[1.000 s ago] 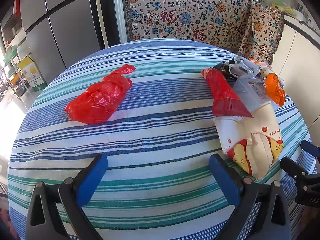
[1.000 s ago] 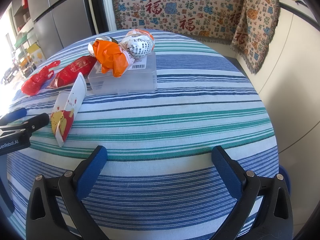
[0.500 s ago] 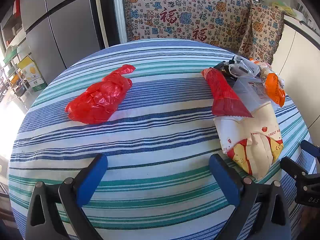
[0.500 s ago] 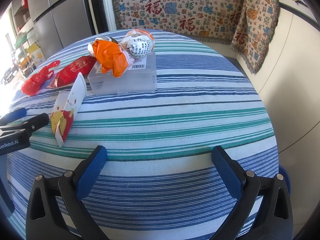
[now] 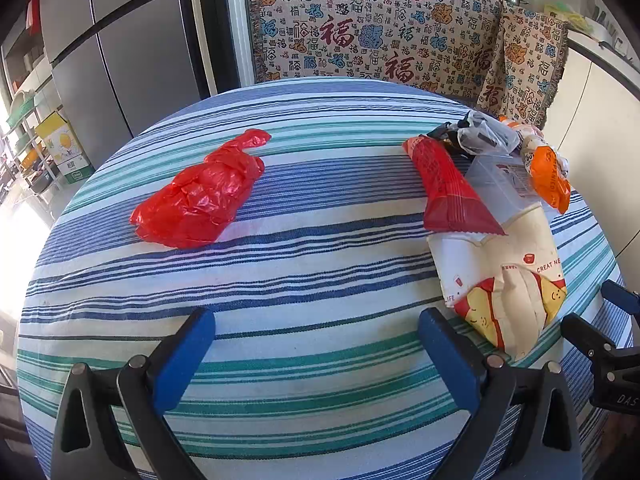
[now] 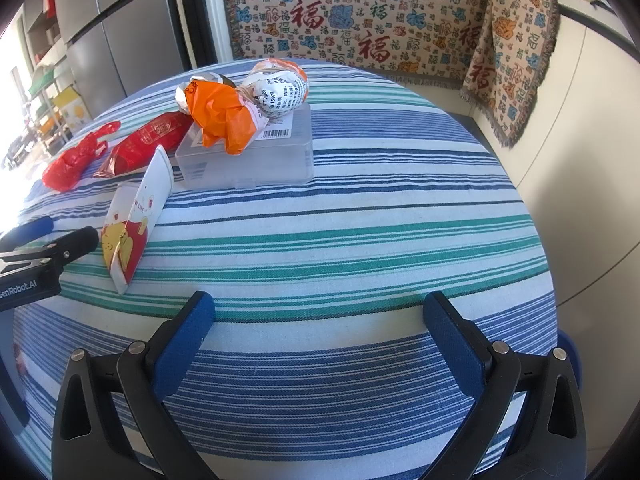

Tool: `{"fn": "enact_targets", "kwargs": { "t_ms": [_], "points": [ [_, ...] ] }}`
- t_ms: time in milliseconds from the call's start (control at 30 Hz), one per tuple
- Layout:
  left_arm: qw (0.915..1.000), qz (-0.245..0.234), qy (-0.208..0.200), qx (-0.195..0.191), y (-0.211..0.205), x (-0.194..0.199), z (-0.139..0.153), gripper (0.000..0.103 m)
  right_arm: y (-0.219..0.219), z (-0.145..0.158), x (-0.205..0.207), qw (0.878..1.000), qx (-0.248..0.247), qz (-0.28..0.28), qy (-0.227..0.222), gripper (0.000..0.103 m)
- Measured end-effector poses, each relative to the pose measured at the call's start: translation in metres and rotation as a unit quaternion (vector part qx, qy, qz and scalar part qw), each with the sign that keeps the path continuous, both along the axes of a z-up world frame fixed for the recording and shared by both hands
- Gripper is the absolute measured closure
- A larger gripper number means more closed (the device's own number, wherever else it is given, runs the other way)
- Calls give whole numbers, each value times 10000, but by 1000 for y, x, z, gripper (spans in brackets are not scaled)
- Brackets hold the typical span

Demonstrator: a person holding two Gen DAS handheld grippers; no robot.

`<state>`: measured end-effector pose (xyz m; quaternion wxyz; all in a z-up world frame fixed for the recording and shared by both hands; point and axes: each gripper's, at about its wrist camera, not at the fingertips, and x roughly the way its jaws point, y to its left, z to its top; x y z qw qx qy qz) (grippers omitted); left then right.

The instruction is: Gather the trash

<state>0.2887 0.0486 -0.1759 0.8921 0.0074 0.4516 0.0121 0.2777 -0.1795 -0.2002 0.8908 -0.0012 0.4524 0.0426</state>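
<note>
Both of your tools hang spread wide and empty over the striped tabletop (image 6: 360, 208), the left hand-held gripper (image 5: 316, 344) facing the red bag (image 5: 200, 196), the right hand-held gripper (image 6: 320, 320) well short of the clear box (image 6: 256, 160).

striped tablecloth (image 5: 304, 280), patterned blanket (image 5: 360, 32), grey fridge (image 5: 132, 52), cluttered shelves (image 5: 24, 120)

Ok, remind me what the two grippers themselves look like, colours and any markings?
Both look the same build: the left gripper and the right gripper each have two black plastic fingers with triangular cut-outs and silver pivot screws, ending in flat blue pads. White lettering reading "enRobot.AI" is visible on the side of the left gripper's black body in the right wrist view. No cables or sleeves show.
</note>
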Motion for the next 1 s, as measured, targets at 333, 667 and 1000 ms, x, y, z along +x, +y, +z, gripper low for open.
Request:
{"fn": "enact_targets", "kwargs": {
  "t_ms": [333, 667, 1000],
  "points": [
    [9974, -622, 362, 29, 1, -25, 4, 0, 0, 0, -1, 10000, 1, 3, -10, 0],
    [9936, -1067, 113, -349, 63, -63, 17, 0, -4, 9, -17, 9911, 1228, 484, -185, 3],
    [9927, -1145, -312, -208, 100, 10, 48, 0, 61, 23, 4, 9833, 1513, 1002, 106, 11]
  ]
}}
